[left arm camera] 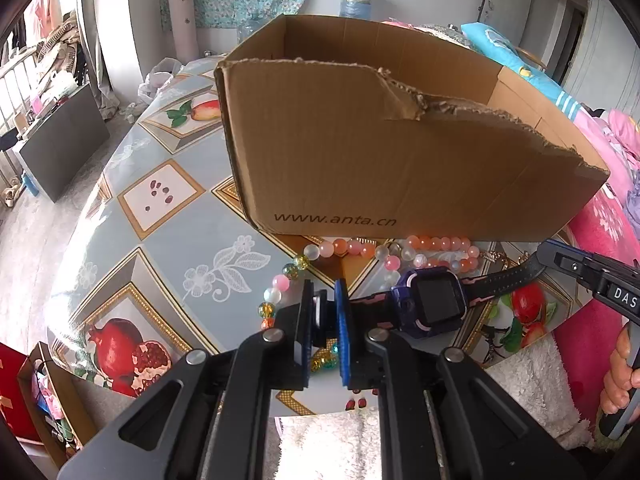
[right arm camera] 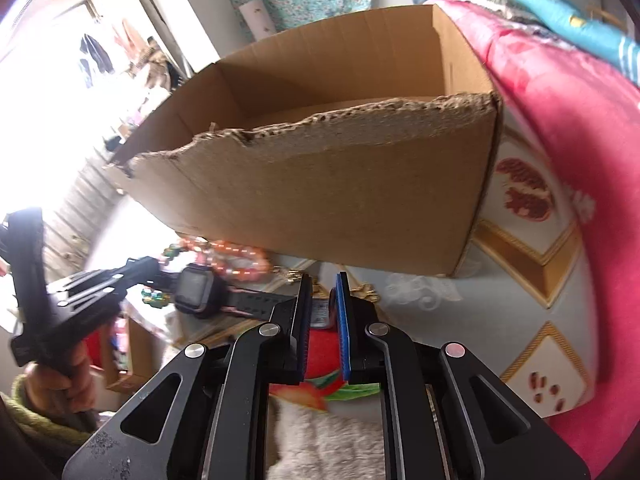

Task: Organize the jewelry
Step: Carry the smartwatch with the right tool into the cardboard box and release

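Left gripper (left arm camera: 325,312) is clenched on one end of the watch (left arm camera: 434,300) strap; right gripper (right arm camera: 320,308) pinches the other strap end, pads pressed on it. Watch: dark rubbery band w/ pink trim, square black screen in a purple case, stretched between both tongs over the table (left arm camera: 168,216). Tablecloth is glossy w/ fruit prints. Just behind the watch, a bead necklace (left arm camera: 360,248) (round, glassy, pink/orange/white) lies against the cardboard box (left arm camera: 400,152). Box is plain brown, torn ragged rim, open top; what's inside isn't visible.
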Motion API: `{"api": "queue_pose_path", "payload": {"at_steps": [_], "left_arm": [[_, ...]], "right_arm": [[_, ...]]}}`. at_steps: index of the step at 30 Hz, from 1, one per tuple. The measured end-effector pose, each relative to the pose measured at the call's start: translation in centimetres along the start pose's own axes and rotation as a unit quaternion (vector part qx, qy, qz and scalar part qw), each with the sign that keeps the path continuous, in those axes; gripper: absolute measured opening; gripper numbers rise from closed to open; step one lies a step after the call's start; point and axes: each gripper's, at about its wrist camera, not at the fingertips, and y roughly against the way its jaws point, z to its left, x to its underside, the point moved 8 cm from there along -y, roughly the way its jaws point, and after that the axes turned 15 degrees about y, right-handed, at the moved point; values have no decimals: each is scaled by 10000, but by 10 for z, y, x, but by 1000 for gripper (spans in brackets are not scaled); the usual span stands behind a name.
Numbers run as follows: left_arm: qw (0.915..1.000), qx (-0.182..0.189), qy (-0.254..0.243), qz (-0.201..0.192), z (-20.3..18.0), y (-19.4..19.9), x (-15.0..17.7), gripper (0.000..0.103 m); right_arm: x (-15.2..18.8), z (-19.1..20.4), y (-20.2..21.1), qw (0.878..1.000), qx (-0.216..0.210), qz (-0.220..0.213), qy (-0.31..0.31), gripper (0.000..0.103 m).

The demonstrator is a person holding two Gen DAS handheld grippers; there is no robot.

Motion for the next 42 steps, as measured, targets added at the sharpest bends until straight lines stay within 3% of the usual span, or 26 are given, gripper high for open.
{"api": "queue_pose_path", "payload": {"at_steps": [8,12,19,28,36,39,42], "left_arm": [[10000,-52,-24,-67,0,0,1,10],[9999,-78,-36,-107,-2,1,1,10],[9997,-39,-48,-251,-5,9,-1,9],[9977,396,-260,-479,-21,54,-12,9],[9891,1078,-386,-929,-48,115,-76,9],[9869,1234,-453,-937,-61,112,-115,9],[9883,1181,-526,-813,-73,89,-148,9]], "right_arm": [[11,-14,-14,9985,-82,203,-508,11],[8,-17,-10,9980,-144,107,-600,5],[-8,5,8,9996,-84,-262,-60,1],[-45,39,45,9960,-196,-645,587,1],[-119,42,102,9824,-146,-1433,1190,1],[-153,28,93,9797,-21,-1478,1351,1],[-177,8,68,9835,-71,-1254,1299,1]]}}
